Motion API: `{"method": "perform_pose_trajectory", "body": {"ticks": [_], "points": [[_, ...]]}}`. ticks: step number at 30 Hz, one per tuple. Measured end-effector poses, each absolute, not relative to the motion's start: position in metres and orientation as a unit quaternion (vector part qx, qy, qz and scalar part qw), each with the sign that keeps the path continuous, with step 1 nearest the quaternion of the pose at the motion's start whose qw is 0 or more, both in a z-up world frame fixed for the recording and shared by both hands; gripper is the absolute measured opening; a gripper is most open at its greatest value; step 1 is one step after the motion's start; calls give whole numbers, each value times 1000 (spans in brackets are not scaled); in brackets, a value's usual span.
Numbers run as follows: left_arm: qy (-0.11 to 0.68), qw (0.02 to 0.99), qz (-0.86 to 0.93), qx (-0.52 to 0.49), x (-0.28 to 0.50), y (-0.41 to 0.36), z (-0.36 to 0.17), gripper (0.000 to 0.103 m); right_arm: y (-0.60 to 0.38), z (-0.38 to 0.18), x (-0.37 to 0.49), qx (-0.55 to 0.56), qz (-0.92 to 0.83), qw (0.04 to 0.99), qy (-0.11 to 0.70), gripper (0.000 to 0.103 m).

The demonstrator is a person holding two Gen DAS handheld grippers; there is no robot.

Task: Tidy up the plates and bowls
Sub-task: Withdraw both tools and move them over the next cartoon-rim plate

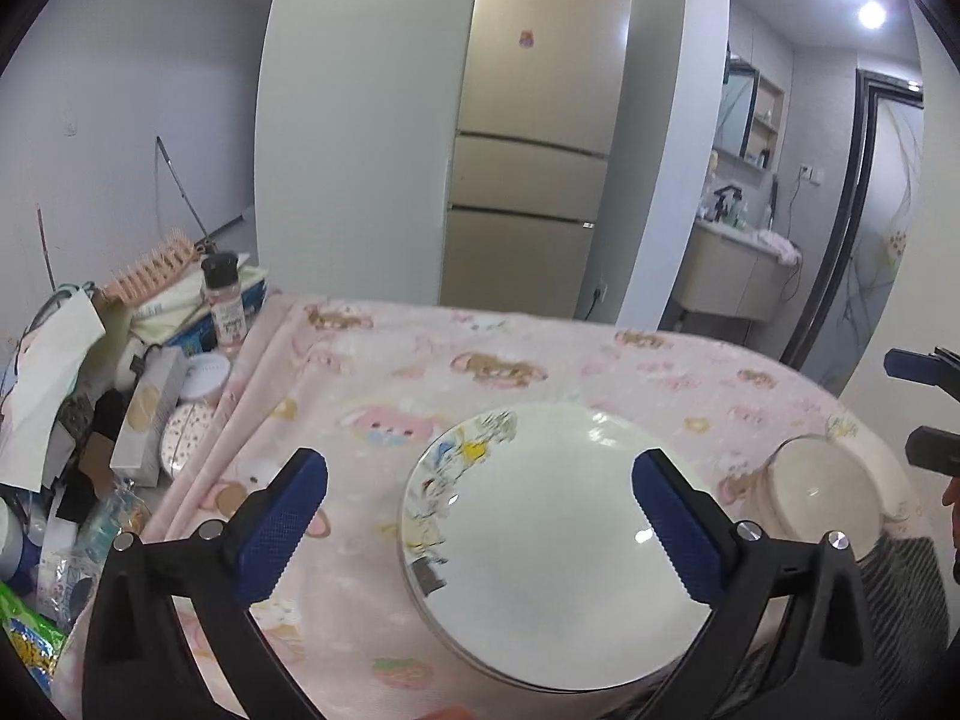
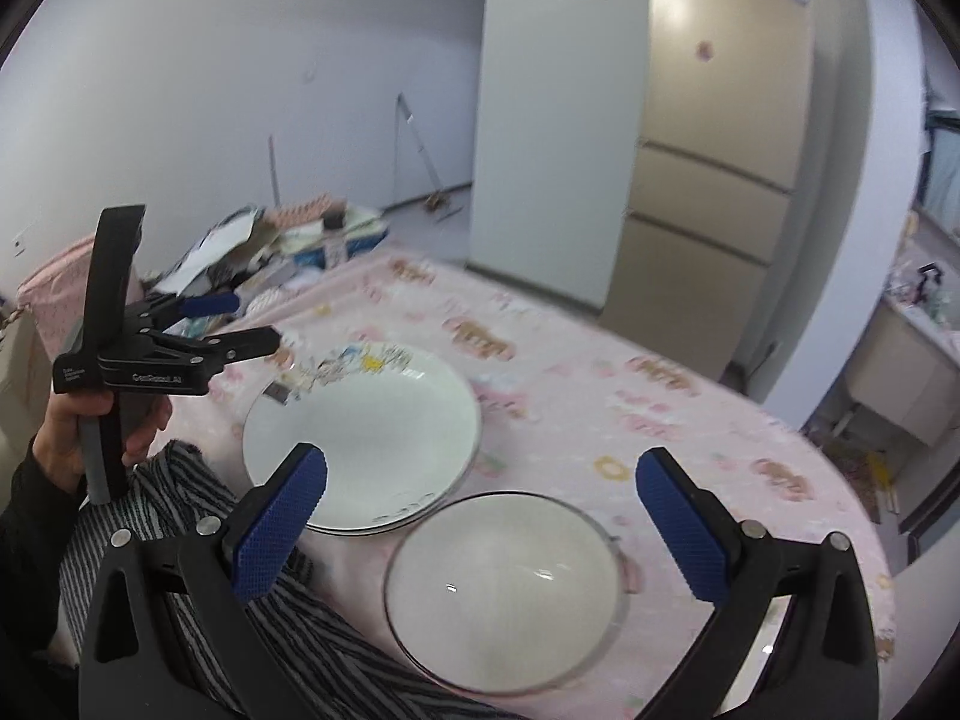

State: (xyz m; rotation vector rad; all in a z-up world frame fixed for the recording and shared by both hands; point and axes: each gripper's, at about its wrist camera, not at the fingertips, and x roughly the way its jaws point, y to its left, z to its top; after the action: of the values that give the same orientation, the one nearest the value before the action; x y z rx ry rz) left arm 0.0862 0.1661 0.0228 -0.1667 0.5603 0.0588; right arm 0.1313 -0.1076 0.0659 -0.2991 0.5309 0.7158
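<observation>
While your left gripper (image 1: 480, 480) hangs wide open over the plate (image 1: 558, 540), your right gripper (image 2: 480, 480) gapes above the bowl (image 2: 504, 594).

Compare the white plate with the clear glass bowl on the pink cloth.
The white plate is opaque, while the glass bowl is see-through. The plate carries a cartoon print along one side of its rim; the bowl is plain. The plate looks wide and shallow, the bowl deeper. The plate appears to sit on a second plate; the bowl sits alone. Both are round, empty and upright on the pink cloth.
</observation>
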Motion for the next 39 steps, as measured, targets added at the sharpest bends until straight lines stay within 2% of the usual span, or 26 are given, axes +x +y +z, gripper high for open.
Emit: {"method": "perform_pose_trajectory", "body": {"ticks": [4, 12, 20, 29, 39], "points": [[257, 964, 13, -65, 78, 141, 45, 103, -131, 80, 116, -125, 312, 918, 211, 103], [212, 974, -65, -45, 56, 77, 104, 103, -169, 104, 88, -119, 282, 936, 172, 103], [192, 972, -132, -28, 46, 15, 135, 103, -220, 132, 63, -103, 229, 960, 124, 103], [191, 962, -197, -3, 45, -66, 149, 103, -269, 133, 35, -105, 197, 969, 105, 103], [228, 943, -240, 22, 73, -144, 131, 103, -334, 111, 44, -61, 153, 976, 143, 103]]}}
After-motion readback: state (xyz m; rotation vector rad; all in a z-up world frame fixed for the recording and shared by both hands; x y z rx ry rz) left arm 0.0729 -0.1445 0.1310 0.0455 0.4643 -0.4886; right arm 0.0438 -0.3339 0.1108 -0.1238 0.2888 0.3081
